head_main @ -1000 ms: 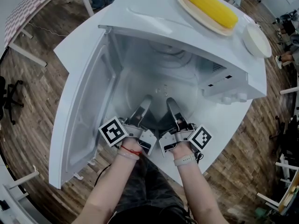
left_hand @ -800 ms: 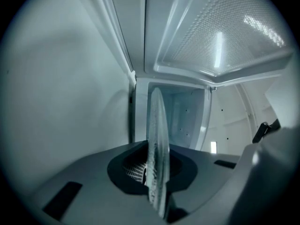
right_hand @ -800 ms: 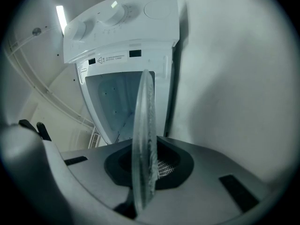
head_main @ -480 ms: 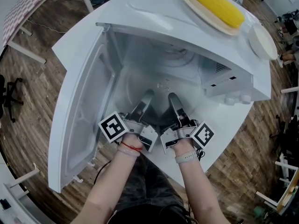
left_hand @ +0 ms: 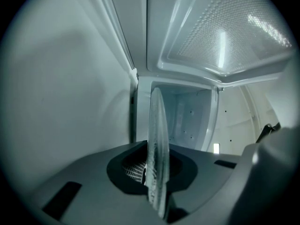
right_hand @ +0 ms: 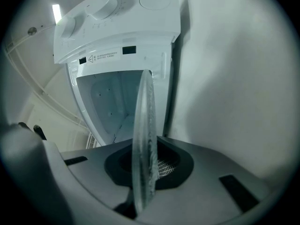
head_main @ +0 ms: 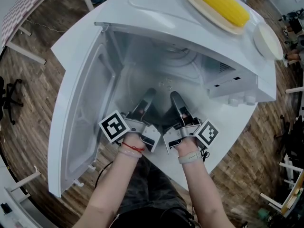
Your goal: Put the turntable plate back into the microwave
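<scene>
Turntable plate lies within the microwave opening, door to its left, corn on top.

No word or number is legible to me. Upper centre of my right gripper view: a small label with a warning triangle on the microwave front, its print too fine to read. Lower centre of my head view: black-and-white square markers on the left cube and the right cube.
</scene>
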`<state>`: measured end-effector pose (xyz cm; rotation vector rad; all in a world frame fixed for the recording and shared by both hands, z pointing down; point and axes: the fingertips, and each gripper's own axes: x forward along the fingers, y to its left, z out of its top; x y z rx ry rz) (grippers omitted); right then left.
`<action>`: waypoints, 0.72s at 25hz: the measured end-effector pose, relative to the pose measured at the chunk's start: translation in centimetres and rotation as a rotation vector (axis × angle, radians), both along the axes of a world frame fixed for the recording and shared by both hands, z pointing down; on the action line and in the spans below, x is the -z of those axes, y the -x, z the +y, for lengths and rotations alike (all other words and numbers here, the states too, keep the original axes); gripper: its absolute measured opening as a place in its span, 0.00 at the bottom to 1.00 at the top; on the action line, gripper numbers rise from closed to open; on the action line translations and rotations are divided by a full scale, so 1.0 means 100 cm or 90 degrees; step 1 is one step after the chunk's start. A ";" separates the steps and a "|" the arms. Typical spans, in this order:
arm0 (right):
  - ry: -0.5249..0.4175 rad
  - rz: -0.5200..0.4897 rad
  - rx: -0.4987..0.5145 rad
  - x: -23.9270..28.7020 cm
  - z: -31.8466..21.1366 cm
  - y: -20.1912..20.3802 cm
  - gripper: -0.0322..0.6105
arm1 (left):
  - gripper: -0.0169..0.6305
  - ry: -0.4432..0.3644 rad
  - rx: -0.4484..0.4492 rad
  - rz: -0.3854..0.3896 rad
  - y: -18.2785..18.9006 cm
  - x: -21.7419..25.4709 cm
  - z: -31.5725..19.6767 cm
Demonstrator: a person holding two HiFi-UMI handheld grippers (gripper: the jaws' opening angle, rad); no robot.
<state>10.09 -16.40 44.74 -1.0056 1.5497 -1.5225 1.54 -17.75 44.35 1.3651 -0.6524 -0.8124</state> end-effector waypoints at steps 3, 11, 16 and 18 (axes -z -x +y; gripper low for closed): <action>0.002 0.002 -0.004 0.001 -0.001 -0.001 0.11 | 0.07 -0.003 -0.005 0.011 -0.001 0.002 -0.001; 0.013 0.001 -0.002 0.000 -0.006 -0.003 0.11 | 0.08 -0.012 -0.016 0.021 -0.002 0.004 0.002; 0.018 0.001 -0.007 0.000 -0.013 -0.006 0.11 | 0.08 -0.016 -0.036 0.010 -0.002 0.005 0.013; 0.018 -0.002 -0.010 0.001 -0.015 -0.006 0.11 | 0.08 -0.014 -0.040 0.005 -0.002 0.005 0.017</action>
